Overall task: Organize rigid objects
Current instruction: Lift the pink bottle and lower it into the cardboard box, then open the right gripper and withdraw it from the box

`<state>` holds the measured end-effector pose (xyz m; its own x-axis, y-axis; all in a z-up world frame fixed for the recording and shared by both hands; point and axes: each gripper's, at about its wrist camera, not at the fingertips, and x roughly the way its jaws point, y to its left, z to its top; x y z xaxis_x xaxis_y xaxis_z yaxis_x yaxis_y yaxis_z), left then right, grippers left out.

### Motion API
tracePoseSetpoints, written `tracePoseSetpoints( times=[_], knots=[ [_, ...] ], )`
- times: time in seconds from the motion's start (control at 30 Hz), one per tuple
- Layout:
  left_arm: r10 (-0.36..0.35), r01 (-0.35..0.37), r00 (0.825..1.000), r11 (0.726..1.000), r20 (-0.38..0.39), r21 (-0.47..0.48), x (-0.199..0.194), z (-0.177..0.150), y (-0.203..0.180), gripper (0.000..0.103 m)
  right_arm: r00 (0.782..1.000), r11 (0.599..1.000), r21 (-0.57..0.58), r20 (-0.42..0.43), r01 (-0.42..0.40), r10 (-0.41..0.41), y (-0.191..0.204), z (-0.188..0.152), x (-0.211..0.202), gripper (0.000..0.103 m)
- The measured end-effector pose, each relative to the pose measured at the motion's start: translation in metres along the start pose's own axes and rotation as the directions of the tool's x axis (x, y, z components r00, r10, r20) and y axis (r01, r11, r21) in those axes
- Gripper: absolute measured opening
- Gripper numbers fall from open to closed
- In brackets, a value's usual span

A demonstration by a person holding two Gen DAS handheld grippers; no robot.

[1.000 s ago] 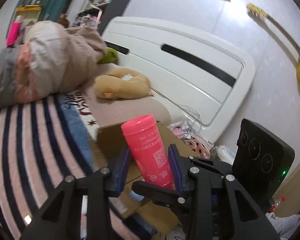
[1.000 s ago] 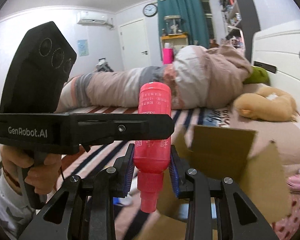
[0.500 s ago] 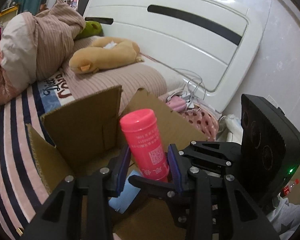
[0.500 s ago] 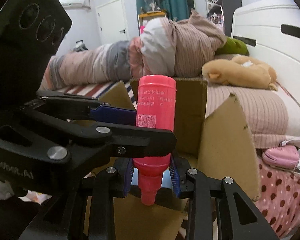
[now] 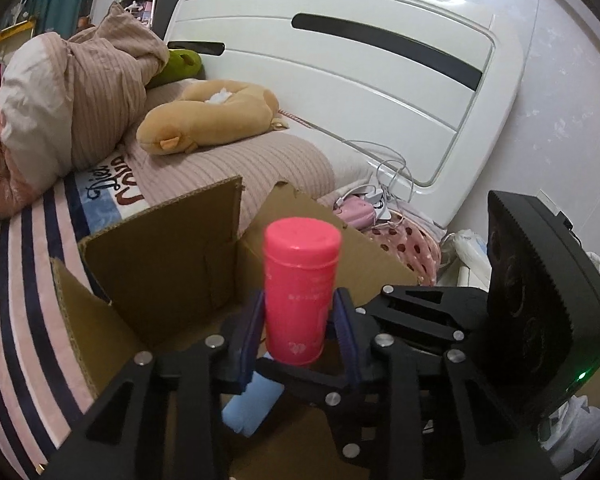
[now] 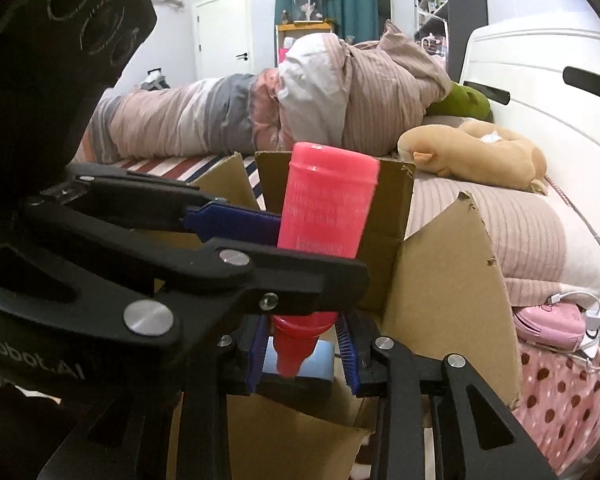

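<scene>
A pink bottle (image 5: 300,292) is held upside down over an open cardboard box (image 5: 160,256), its flat base up and its narrow neck down. My left gripper (image 5: 298,324) is shut on the bottle's body. My right gripper (image 6: 306,346) is shut on the bottle (image 6: 328,212) near its neck, just under the left gripper's fingers (image 6: 236,220). The box (image 6: 444,280) sits on the bed. A blue object (image 5: 252,404) lies on the box floor below the bottle, seen also in the right wrist view (image 6: 316,364).
The box flaps stand up around the opening. A tan plush toy (image 5: 212,116) and a rolled duvet (image 5: 68,92) lie on the striped bed behind. A white headboard (image 5: 360,76) is at the right, with a pink case and cables (image 5: 360,208) beside the box.
Both grippers have carried the bottle from above the bed to over the open box and lowered it toward the inside. The grips have not changed.
</scene>
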<state>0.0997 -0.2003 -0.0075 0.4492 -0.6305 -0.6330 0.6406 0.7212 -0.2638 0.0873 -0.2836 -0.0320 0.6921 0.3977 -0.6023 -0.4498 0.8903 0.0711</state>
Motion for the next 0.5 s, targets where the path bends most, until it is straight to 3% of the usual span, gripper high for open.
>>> tracePoseSetpoints(
  times=[0.17,0.27,0.3,0.43,0.5],
  knots=[
    [-0.019,0.019,0.999,1.0,-0.03,0.01,0.004,-0.004,-0.002,0.033,0.999,1.0,0.012,-0.047,0.016,-0.015,-0.002,-0.004,0.001,0.027],
    [-0.024,0.025,0.999,1.0,-0.036,0.01,0.001,-0.004,-0.002,0.051,0.998,1.0,0.006,-0.058,0.027,-0.027,-0.001,-0.004,-0.004,0.029],
    [-0.027,0.027,0.999,1.0,-0.025,0.01,-0.002,-0.004,-0.002,0.054,0.998,0.999,0.0,-0.059,0.033,-0.033,-0.001,-0.004,-0.006,0.035],
    [-0.033,0.033,0.999,0.999,0.0,-0.008,-0.015,-0.003,0.001,0.054,0.996,0.997,-0.027,-0.055,0.067,-0.068,0.002,0.001,-0.013,0.038],
    [-0.016,0.016,1.0,1.0,0.006,-0.012,-0.024,-0.004,0.003,0.06,0.996,0.997,-0.021,-0.055,0.075,-0.076,0.003,0.003,-0.016,0.039]
  ],
)
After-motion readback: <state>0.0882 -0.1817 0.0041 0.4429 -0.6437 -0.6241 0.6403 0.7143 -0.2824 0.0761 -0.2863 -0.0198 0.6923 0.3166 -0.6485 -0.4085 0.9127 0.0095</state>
